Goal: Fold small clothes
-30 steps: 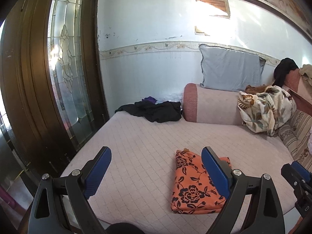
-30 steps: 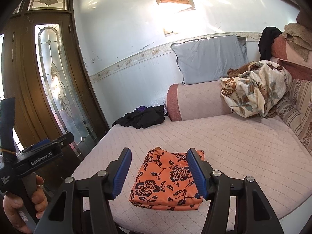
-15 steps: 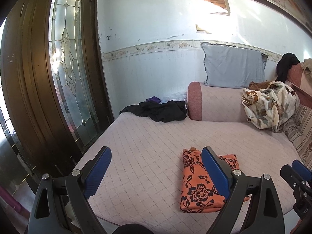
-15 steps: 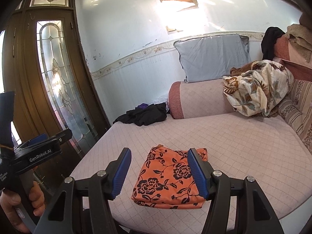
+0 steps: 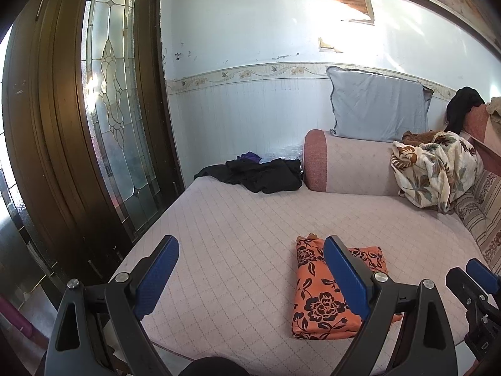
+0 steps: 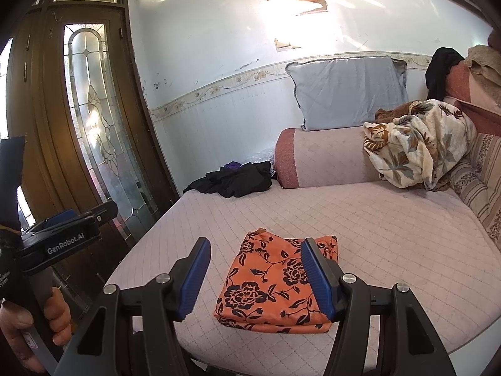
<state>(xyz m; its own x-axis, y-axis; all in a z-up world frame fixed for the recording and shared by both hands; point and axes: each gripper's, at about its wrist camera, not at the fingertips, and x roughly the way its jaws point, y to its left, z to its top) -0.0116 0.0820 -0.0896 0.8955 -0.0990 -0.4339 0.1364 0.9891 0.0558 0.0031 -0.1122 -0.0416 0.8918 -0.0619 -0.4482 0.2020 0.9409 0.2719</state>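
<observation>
A folded orange cloth with black flowers (image 5: 319,300) lies near the front edge of the pink quilted bed (image 5: 238,238); it also shows in the right wrist view (image 6: 269,285). My left gripper (image 5: 250,269) is open and empty, held back from the bed, left of the cloth. My right gripper (image 6: 255,277) is open and empty, held back in front of the cloth. The left gripper's body shows in the right wrist view (image 6: 59,235), held in a hand.
A black heap of clothes (image 5: 260,174) lies at the bed's far left corner. A bolster (image 5: 347,164), a blue pillow (image 5: 379,106) and a flowered blanket (image 5: 435,169) line the back. A wooden glass door (image 5: 116,119) stands left.
Both grippers have drawn back from the bed and risen a little; the orange cloth looks farther and lies still. Both stay open.
</observation>
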